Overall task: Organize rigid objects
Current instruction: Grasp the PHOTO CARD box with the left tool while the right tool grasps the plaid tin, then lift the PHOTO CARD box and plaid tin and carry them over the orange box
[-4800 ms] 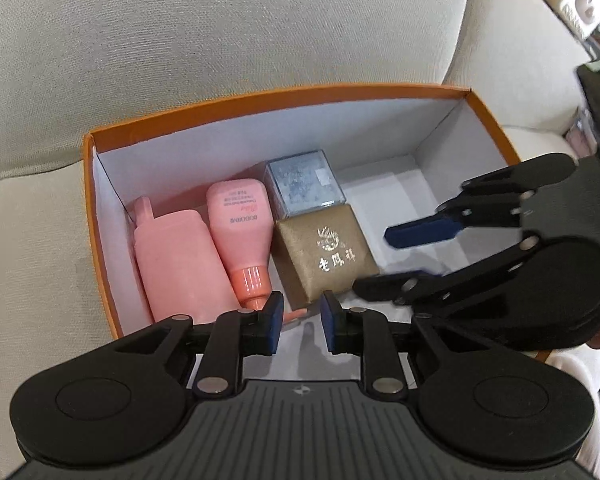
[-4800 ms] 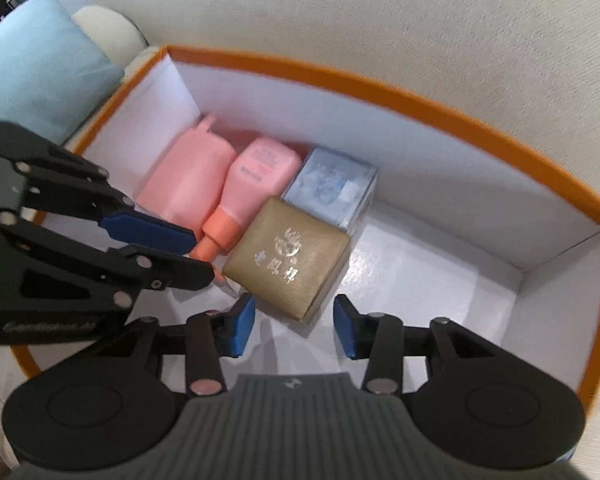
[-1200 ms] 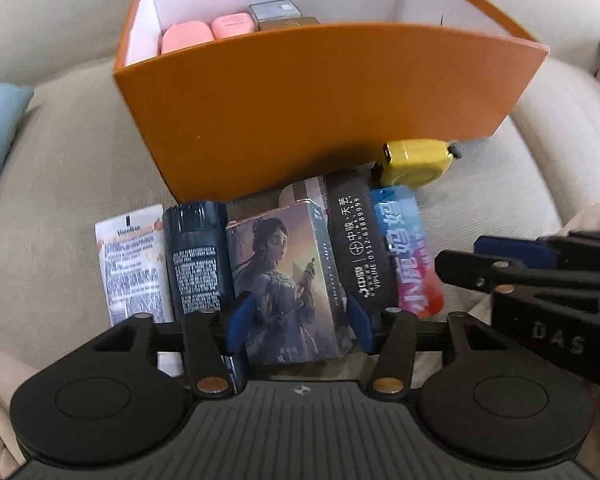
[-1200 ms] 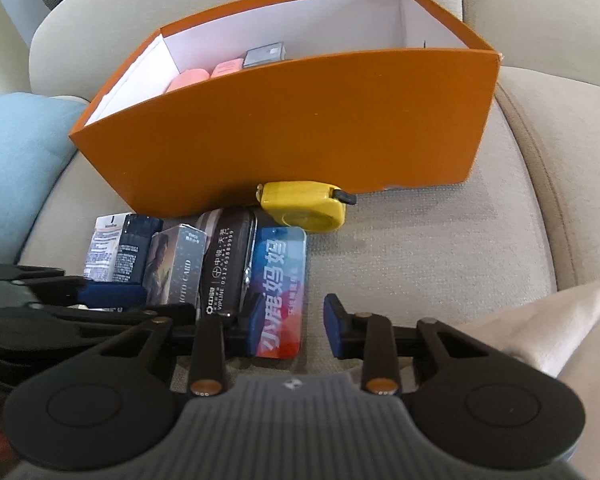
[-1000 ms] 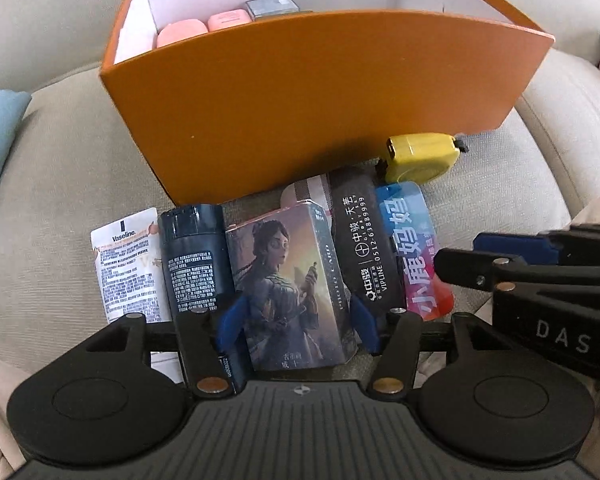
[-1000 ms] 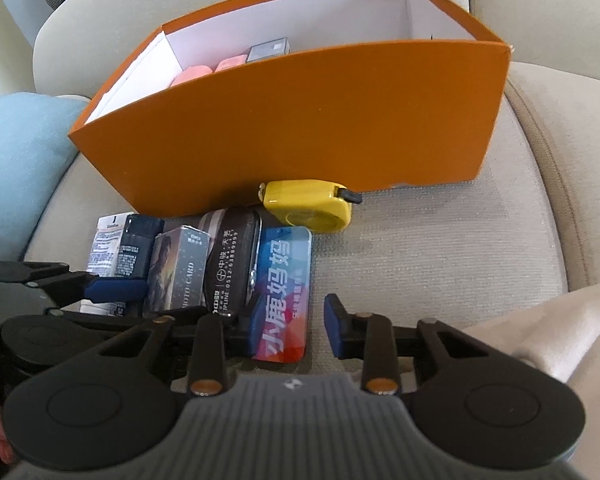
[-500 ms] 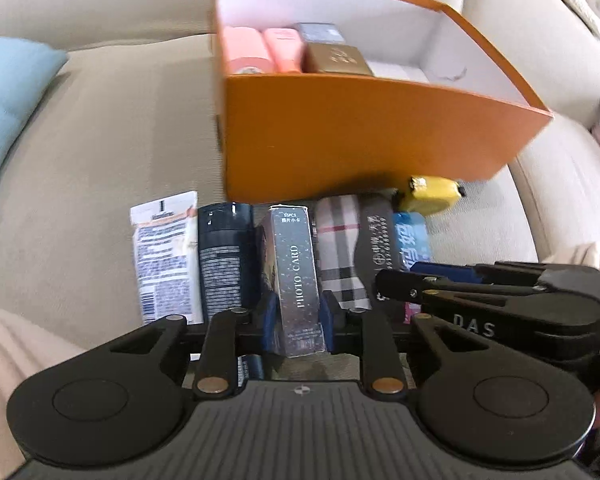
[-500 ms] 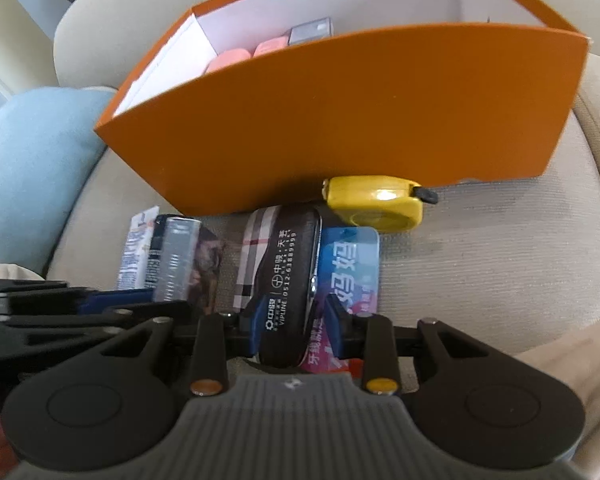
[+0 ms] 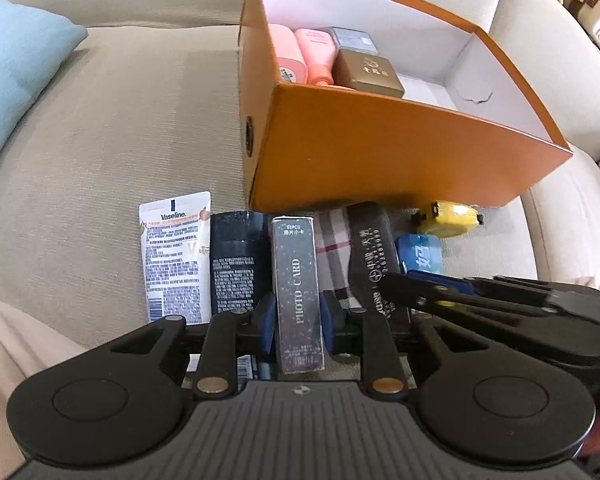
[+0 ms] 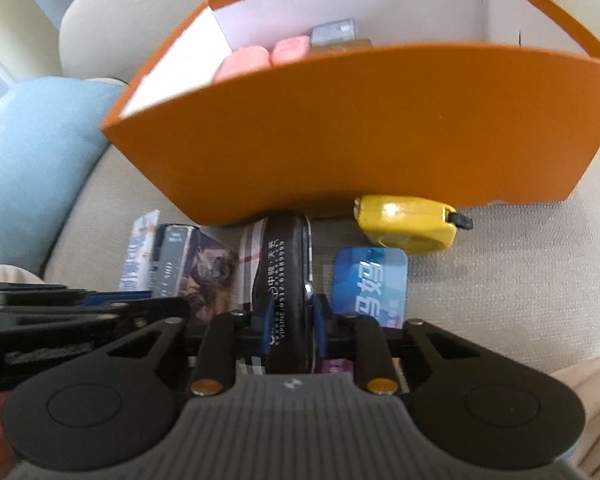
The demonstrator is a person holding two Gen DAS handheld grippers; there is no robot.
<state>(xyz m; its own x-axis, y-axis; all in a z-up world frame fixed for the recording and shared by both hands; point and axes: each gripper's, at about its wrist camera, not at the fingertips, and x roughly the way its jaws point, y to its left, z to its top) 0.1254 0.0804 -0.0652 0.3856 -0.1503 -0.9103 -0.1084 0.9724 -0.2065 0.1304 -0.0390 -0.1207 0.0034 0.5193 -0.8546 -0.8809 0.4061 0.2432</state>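
Orange box (image 9: 380,148): open top, white inside, on sofa cushion. Inside at one end: two pink bottles (image 9: 300,54) lying side by side, grey box (image 9: 354,40), gold box (image 9: 370,72).

In front of it, a row: Vaseline tube (image 9: 176,256), black tube (image 9: 234,256), photo card box (image 9: 298,292) on its narrow edge, black case (image 10: 286,280) on edge over a plaid item (image 9: 334,248), blue pack (image 10: 370,284), yellow tape measure (image 10: 408,222).

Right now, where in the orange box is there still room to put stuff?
The orange box has bare white floor on its right side, beside the gold box. Its left end is crowded with pink bottles.
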